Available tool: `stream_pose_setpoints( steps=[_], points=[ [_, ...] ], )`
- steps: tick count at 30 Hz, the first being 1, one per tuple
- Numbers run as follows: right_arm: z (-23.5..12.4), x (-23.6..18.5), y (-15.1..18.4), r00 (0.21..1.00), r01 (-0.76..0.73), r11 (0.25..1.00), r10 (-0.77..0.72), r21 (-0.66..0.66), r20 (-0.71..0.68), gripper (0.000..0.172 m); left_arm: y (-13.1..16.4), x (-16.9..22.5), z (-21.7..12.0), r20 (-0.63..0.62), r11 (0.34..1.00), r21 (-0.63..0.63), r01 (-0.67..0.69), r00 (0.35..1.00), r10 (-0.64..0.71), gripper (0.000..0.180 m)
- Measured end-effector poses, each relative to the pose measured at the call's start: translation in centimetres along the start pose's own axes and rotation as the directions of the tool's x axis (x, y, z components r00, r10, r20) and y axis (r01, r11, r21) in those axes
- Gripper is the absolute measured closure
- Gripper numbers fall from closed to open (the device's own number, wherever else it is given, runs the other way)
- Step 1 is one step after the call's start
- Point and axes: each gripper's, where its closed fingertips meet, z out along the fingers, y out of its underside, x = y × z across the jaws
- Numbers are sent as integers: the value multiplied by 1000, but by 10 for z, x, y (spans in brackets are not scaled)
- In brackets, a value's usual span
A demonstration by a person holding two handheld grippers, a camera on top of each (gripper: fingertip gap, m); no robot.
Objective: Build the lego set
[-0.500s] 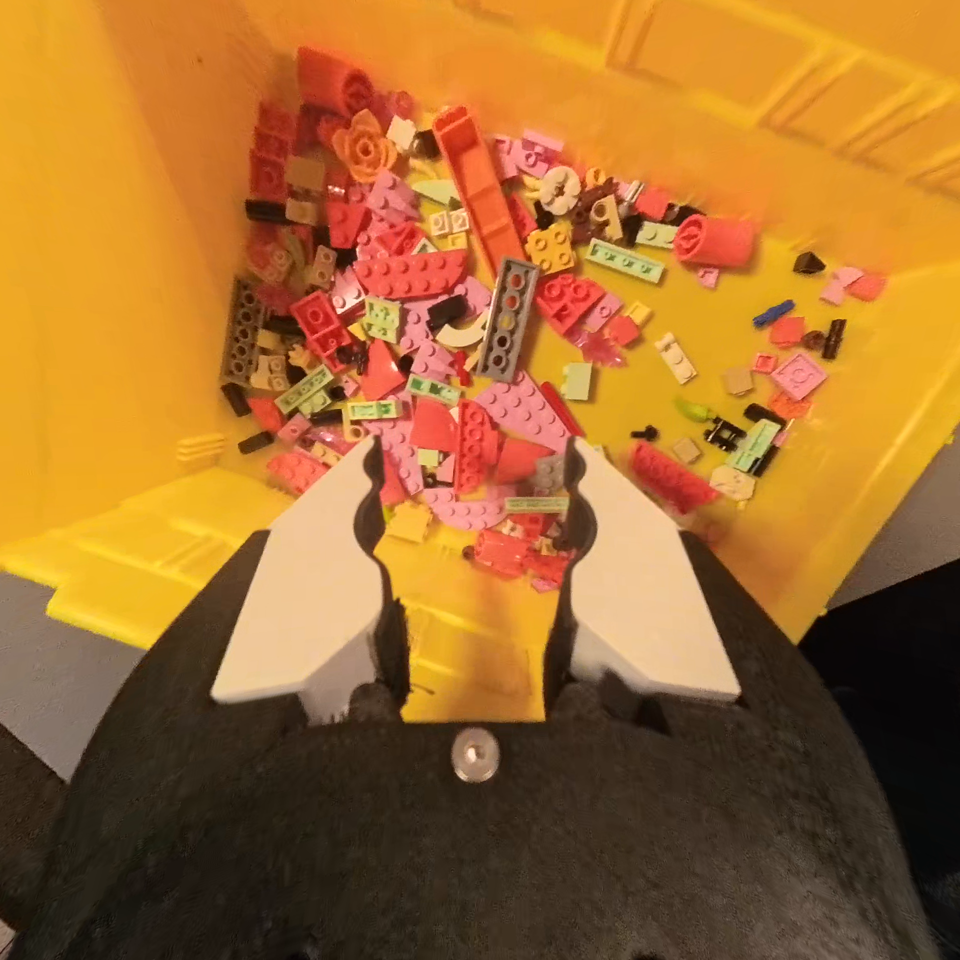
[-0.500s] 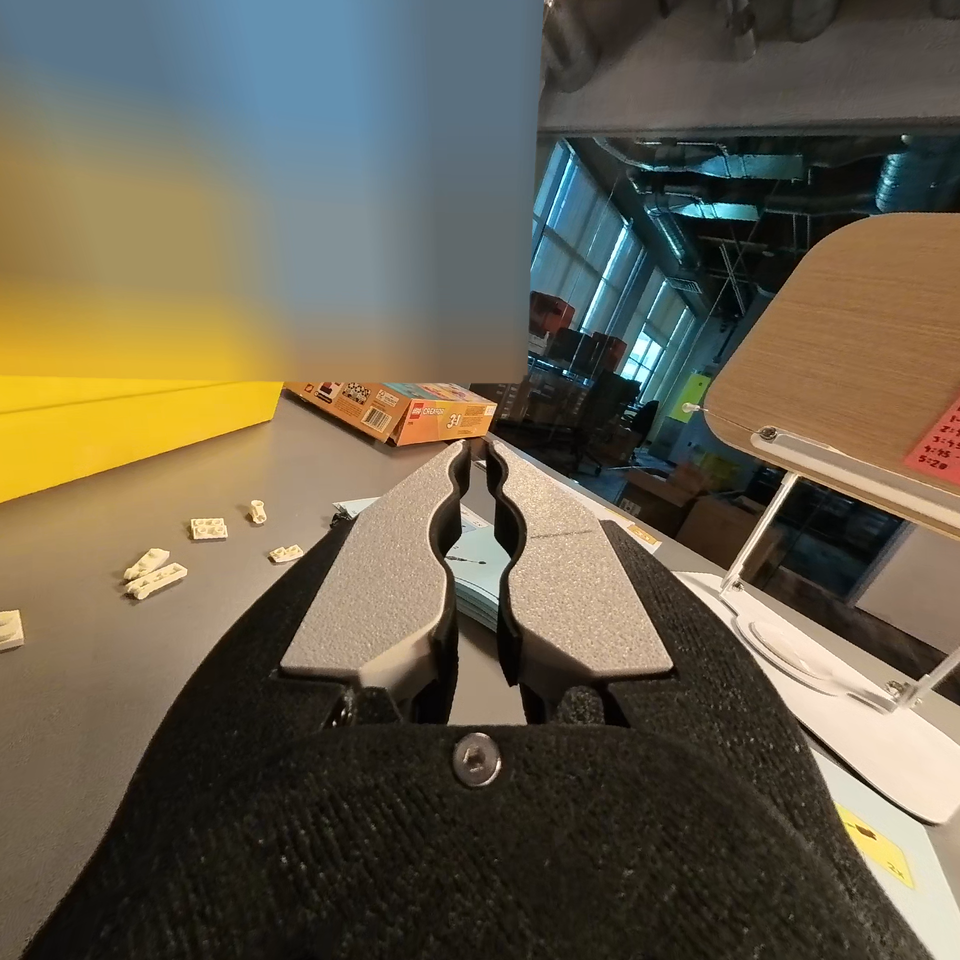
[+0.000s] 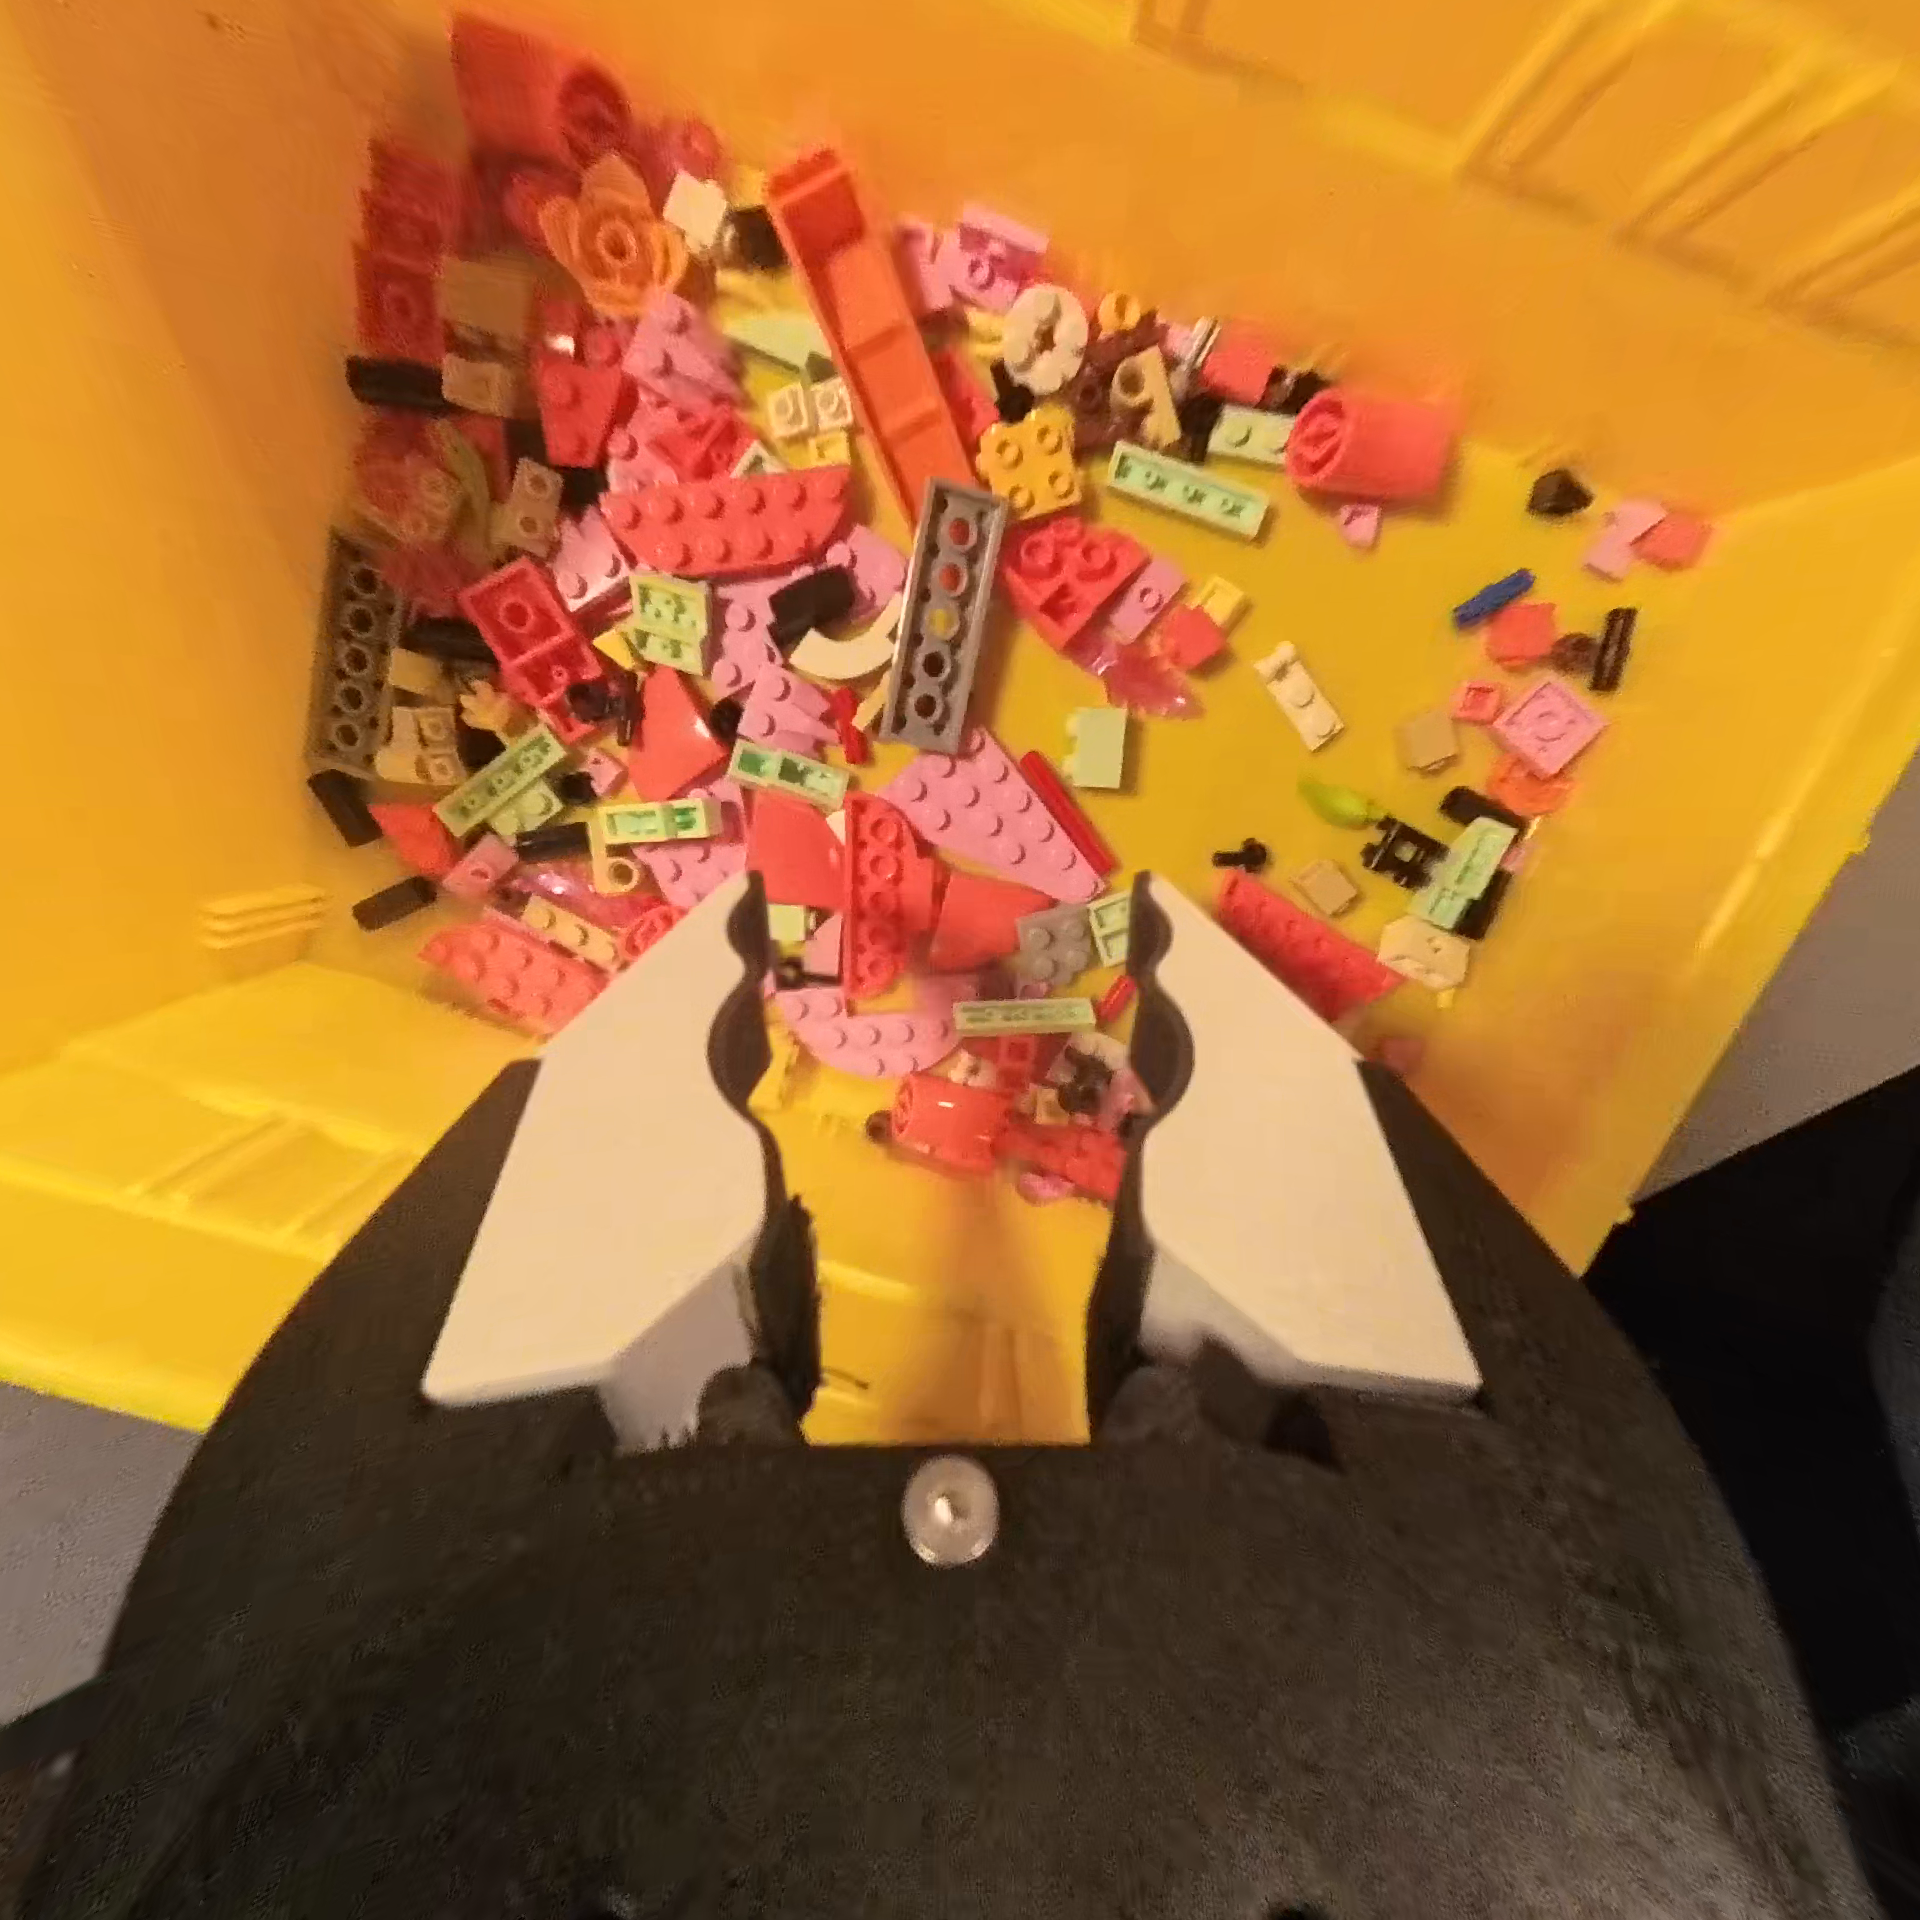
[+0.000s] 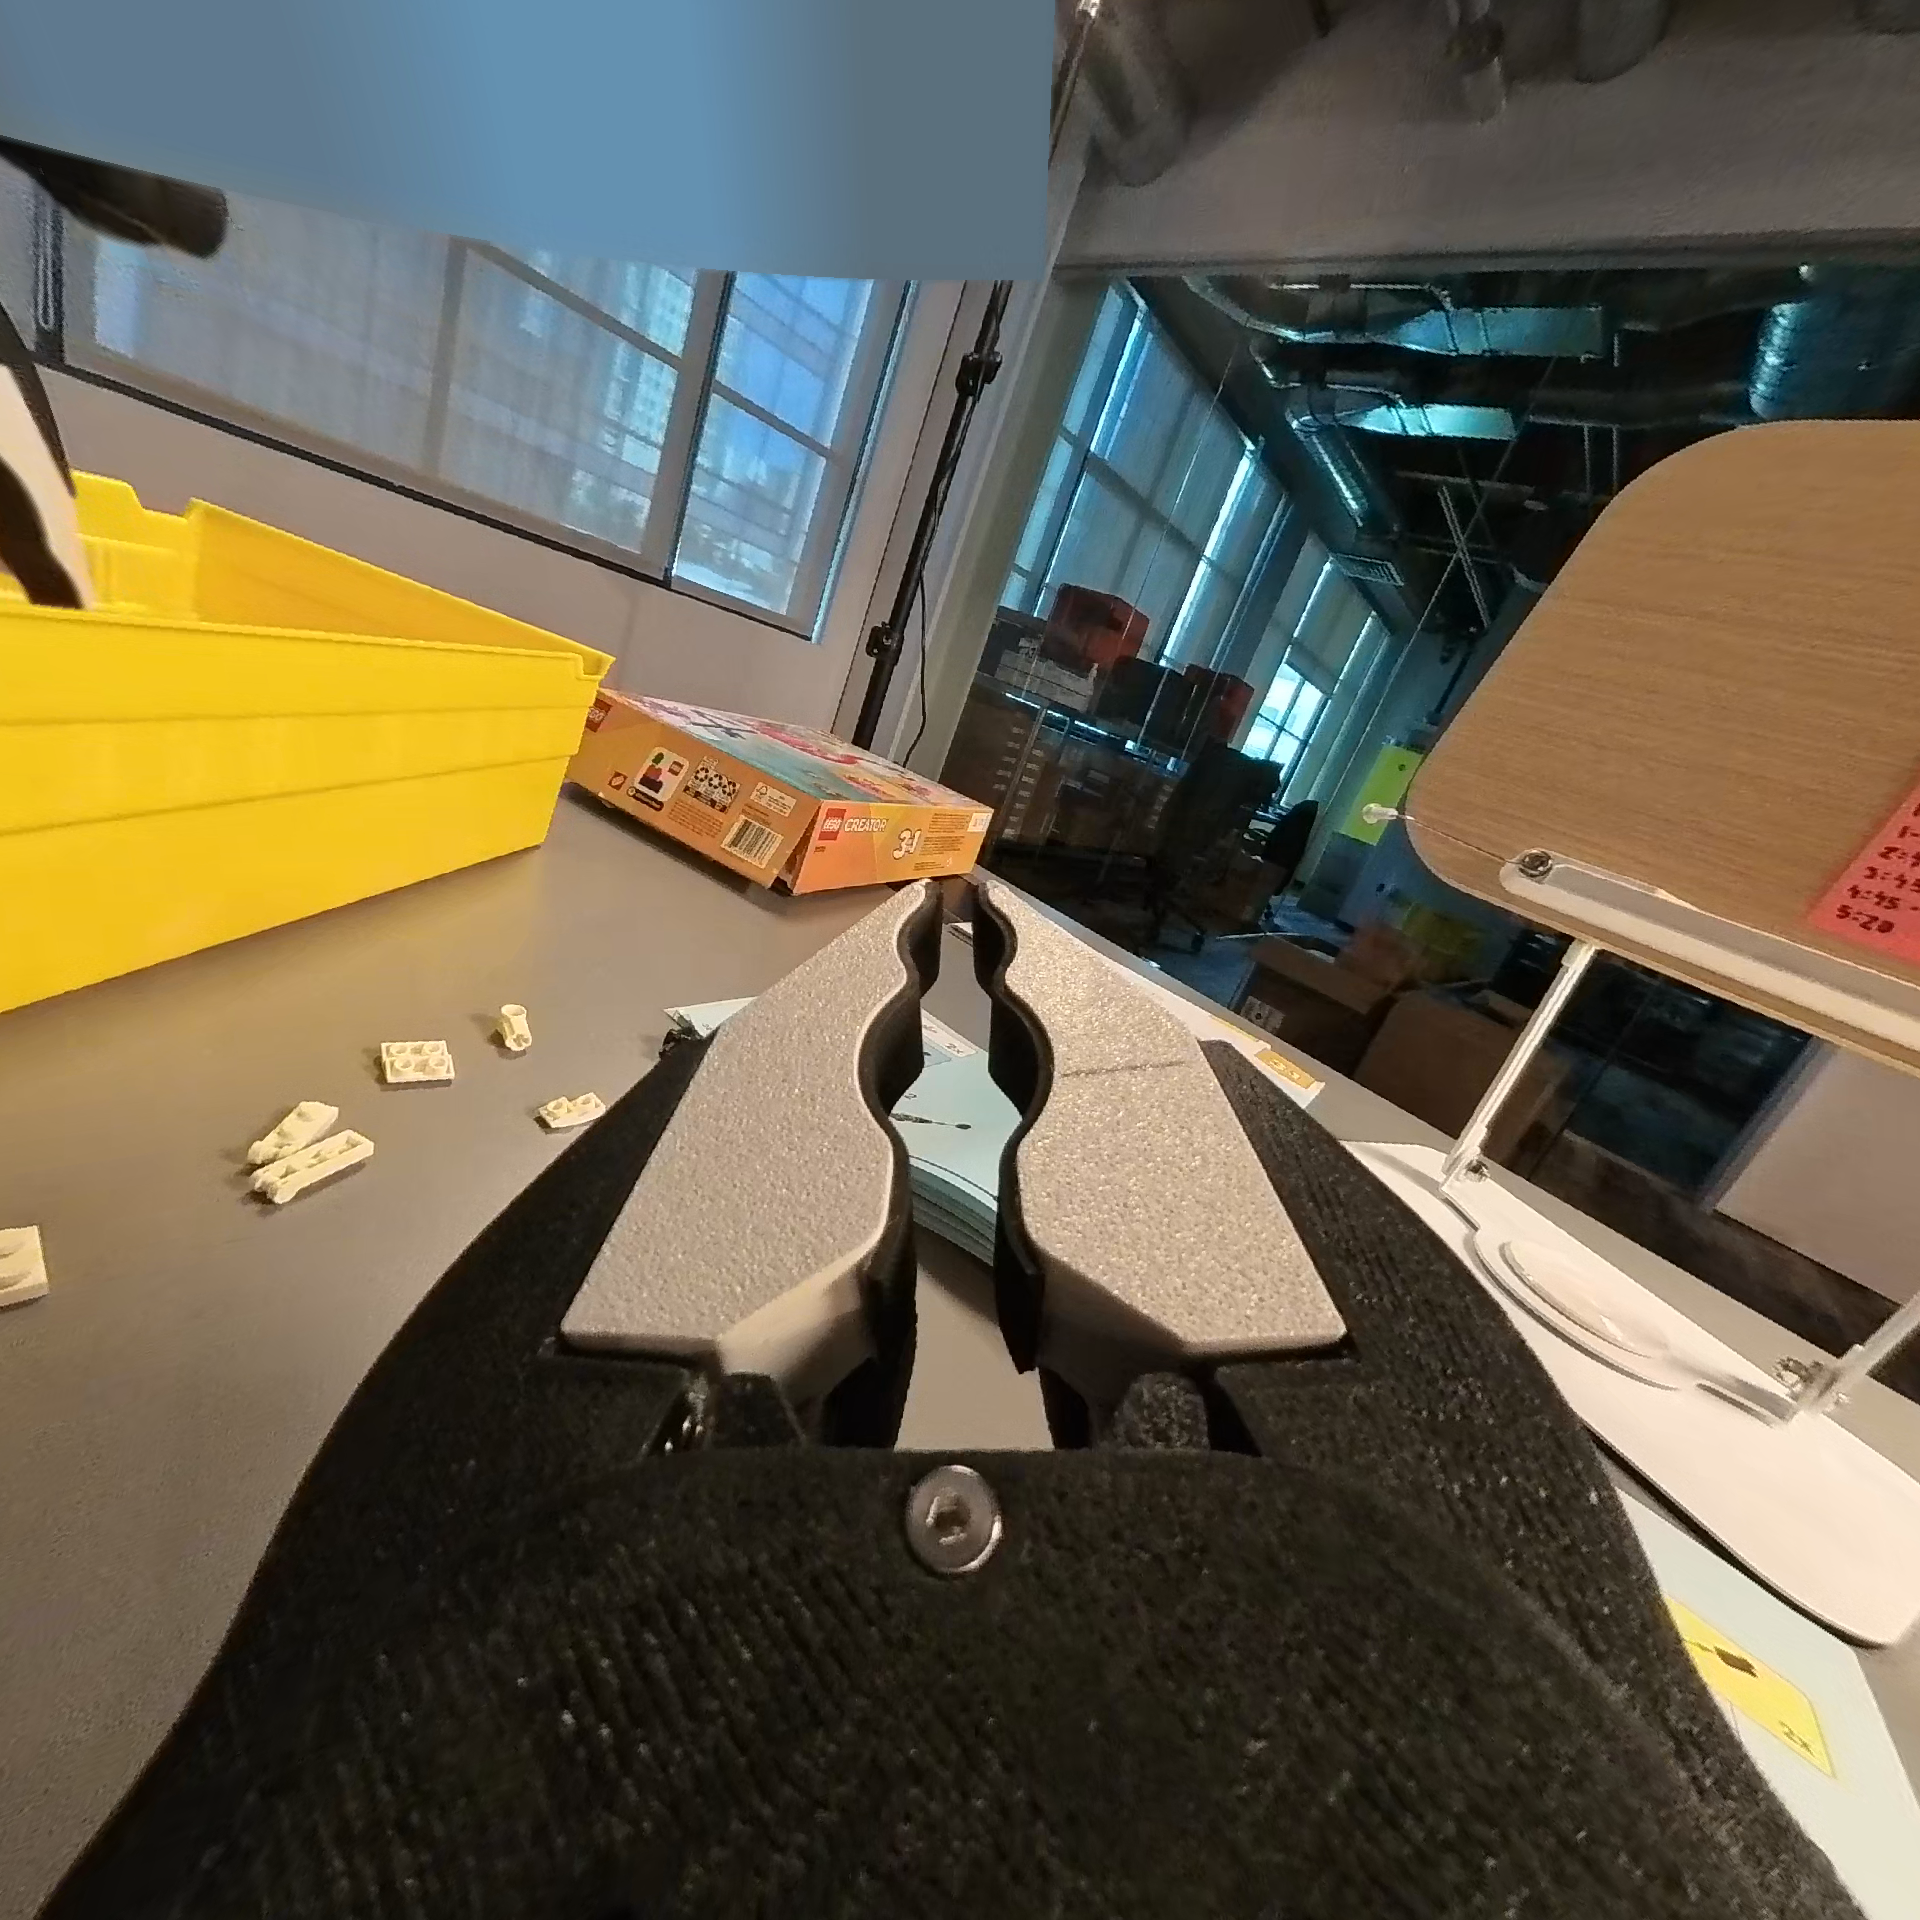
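My left gripper (image 3: 948,883) is open and holds nothing. It hangs inside a yellow bin (image 3: 208,312), just above a heap of loose toy bricks (image 3: 727,582), mostly red, pink, pale green and black. A red rounded plate (image 3: 883,894) and a pink studded plate (image 3: 987,810) lie below the gap between its white fingers (image 3: 644,1091). My right gripper (image 4: 956,891) is shut with nothing between its grey fingers (image 4: 790,1122), and it is raised over the grey table (image 4: 312,1351). The left gripper's finger (image 4: 36,520) shows over the bin (image 4: 260,790) at the far left of the right wrist view.
Several small white brick pieces (image 4: 416,1062) lie on the table left of my right gripper. An orange toy box (image 4: 790,810) lies beside the bin. A pale blue booklet (image 4: 956,1174) sits under the right fingers. A wooden board on a clear stand (image 4: 1683,675) is to the right. Some 35 centimetres of space lies between my two pairs of fingers.
The left gripper has shifted slightly over the brick heap, with its fingers held equally wide. The right gripper has stayed put and shut.
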Motion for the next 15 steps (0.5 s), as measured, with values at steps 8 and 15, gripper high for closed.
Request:
stream_pose_setpoints(
  steps=[8,15],
  points=[
    [0,0,0,1000,0,1000,0,0,1,168,-6,11,-4,-137,997,62,47,990,-39,107],
    [0,0,0,1000,-1,1000,1,0,1,168,-8,16,-6,-199,995,74,64,979,-48,105]
  ],
)
